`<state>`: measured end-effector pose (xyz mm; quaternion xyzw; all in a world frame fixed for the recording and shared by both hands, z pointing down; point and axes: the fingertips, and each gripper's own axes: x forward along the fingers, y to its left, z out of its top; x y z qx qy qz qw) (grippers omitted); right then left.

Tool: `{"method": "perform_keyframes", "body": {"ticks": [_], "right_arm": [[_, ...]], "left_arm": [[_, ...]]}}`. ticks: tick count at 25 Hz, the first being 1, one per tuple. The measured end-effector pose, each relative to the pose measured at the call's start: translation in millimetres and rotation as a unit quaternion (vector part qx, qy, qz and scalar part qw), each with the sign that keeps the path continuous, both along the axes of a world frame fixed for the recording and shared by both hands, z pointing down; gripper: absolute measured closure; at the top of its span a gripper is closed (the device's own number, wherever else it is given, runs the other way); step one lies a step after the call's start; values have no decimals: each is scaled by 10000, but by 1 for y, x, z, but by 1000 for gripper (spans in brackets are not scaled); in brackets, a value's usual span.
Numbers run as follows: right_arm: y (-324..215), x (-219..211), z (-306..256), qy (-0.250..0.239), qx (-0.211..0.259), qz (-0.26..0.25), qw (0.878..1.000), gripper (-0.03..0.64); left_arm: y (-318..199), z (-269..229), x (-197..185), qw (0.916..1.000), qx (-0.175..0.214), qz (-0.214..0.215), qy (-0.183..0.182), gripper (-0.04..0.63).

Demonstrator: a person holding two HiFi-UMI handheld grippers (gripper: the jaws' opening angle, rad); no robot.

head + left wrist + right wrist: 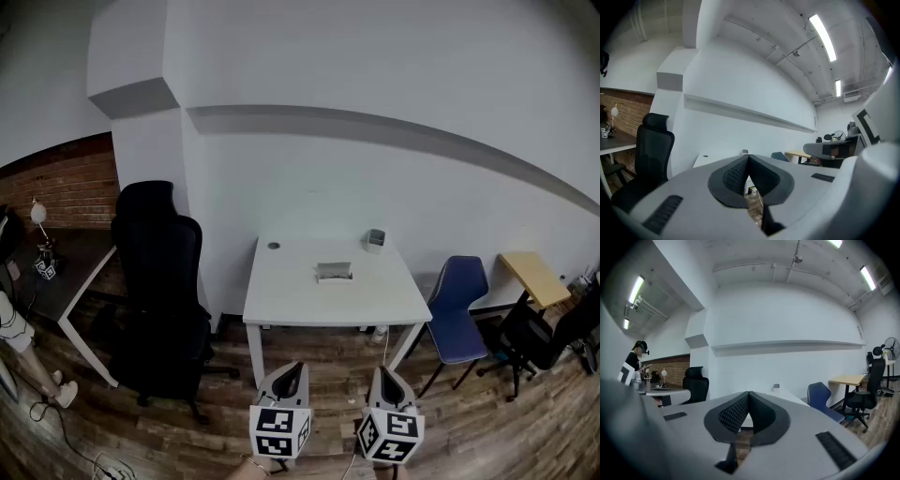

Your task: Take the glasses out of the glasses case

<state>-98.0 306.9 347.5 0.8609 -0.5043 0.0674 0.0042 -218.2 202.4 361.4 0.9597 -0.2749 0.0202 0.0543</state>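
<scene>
Two grippers, one table, one case; by the look of it the task has not begun.

Head view. You stand well back from the white table (281,292). The glasses case (334,272) lies near its middle, too small here to tell whether the lid is up or whether the glasses are inside. A small grey container (375,240) sits near the far edge, apart from the case. A black office chair (159,281) stands to the left and a blue chair (459,309) to the right. You hold the left gripper (293,368) and right gripper (382,374) low and side by side over the wooden floor, short of the table's near edge. That is likely a carrying posture, since nothing is within reach.

Left gripper view. The ribbed pads (736,176) meet at the tips and nothing is between them.

Right gripper view. Same entry: the pads (732,413) are closed tip to tip, empty, and touch nothing. The table lies beyond them.

You will need to close the distance and part the jaws before touching the case.
</scene>
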Motion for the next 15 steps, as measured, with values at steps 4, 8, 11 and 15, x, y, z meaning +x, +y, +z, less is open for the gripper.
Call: {"method": "perform_keyframes", "body": {"ticks": [4, 8, 11, 15], "right_arm": [[2, -5, 2, -15, -12, 3, 10000, 584], [-5, -10, 5, -154, 26, -53, 9999, 584], [-9, -12, 9, -290, 96, -24, 9995, 584], [-16, -14, 12, -313, 86, 67, 9995, 584]], "left_arm": [[0, 4, -7, 10000, -62, -20, -22, 589], [-5, 4, -11, 10000, -75, -22, -17, 589], [-9, 6, -14, 10000, -80, -10, -30, 589], [-16, 11, -18, 9999, -58, 43, -108, 589]]}}
